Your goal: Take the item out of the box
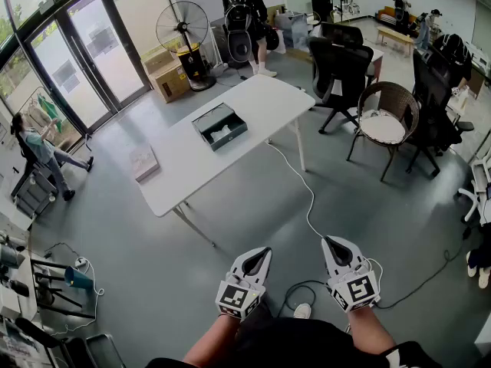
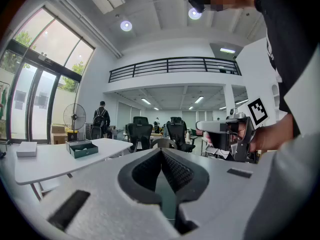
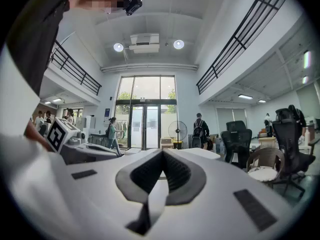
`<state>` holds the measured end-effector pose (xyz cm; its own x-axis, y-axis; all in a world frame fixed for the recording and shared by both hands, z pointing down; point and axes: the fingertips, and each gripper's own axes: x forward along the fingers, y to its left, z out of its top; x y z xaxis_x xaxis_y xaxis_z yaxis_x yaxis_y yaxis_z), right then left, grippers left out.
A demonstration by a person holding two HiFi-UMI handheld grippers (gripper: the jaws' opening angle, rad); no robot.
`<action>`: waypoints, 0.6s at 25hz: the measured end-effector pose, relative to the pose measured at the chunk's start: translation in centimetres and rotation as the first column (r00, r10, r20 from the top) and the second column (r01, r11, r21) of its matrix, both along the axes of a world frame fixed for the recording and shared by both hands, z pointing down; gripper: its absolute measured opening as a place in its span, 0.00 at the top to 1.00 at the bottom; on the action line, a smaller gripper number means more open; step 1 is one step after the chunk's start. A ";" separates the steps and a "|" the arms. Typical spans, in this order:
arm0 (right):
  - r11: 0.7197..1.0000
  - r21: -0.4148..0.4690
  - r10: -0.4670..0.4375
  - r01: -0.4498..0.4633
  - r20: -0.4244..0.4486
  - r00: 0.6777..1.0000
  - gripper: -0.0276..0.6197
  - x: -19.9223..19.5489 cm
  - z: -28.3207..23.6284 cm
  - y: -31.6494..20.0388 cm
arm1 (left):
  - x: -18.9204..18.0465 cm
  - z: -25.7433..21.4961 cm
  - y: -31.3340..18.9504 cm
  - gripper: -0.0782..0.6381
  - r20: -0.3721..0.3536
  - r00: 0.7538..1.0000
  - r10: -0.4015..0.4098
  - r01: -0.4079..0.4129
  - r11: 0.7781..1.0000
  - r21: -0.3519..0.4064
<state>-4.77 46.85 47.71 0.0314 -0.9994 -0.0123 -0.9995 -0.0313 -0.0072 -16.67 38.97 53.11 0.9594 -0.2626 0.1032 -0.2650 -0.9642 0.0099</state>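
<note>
An open dark green box (image 1: 220,126) lies on the white table (image 1: 253,98), with something pale inside it. The same box (image 2: 81,147) shows far off in the left gripper view. Both grippers are held low, near the person's body and well short of the table. The left gripper (image 1: 265,250) is shut with nothing between its tips, and its camera shows the jaws meeting (image 2: 161,151). The right gripper (image 1: 325,240) is also shut and empty, tips together (image 3: 162,152).
A small pinkish box (image 1: 143,162) sits at the table's near left end. A white cable (image 1: 295,175) runs from the table across the floor. Office chairs (image 1: 340,71) and a wicker chair (image 1: 385,121) stand right of the table. A fan (image 1: 182,29) and a standing person (image 1: 245,21) are behind it.
</note>
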 end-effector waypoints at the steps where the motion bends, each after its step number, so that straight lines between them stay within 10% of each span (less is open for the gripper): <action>1: 1.000 -0.002 -0.003 0.003 -0.010 1.000 0.95 0.1 0.2 0.3 | 0.0 -0.2 0.3 0.87 -0.004 1.000 -0.007 0.007 1.000 0.002; 15: 0.999 -0.004 -0.044 0.045 0.068 0.997 0.95 2.0 1.4 3.2 | 2.6 -0.3 3.9 0.87 0.019 1.000 0.008 -0.008 1.000 0.010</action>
<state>-2.78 50.06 49.08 -0.0124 -0.9999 -0.0061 -0.9971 0.0128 -0.0752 -14.11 42.86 52.84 0.9593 -0.2563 0.1186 -0.2576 -0.9662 -0.0046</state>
